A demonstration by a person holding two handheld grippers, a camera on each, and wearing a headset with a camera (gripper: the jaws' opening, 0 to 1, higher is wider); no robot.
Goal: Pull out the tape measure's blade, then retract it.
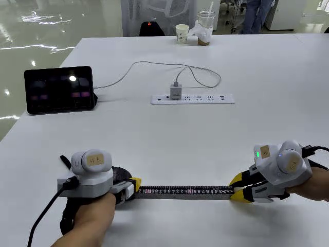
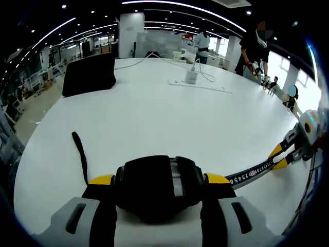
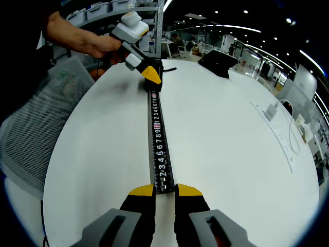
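The black tape measure case sits between the yellow-tipped jaws of my left gripper, which is shut on it at the table's near left. Its black blade with white numbers lies flat on the white table, stretched to the right. My right gripper is shut on the blade's end. In the right gripper view the blade runs from my jaws away to the left gripper. A black wrist strap trails from the case.
A dark tablet stands at the left. A white power strip with a charger and grey cable lies mid-table. A paper cup and a plastic cup stand at the far edge. People stand beyond the table.
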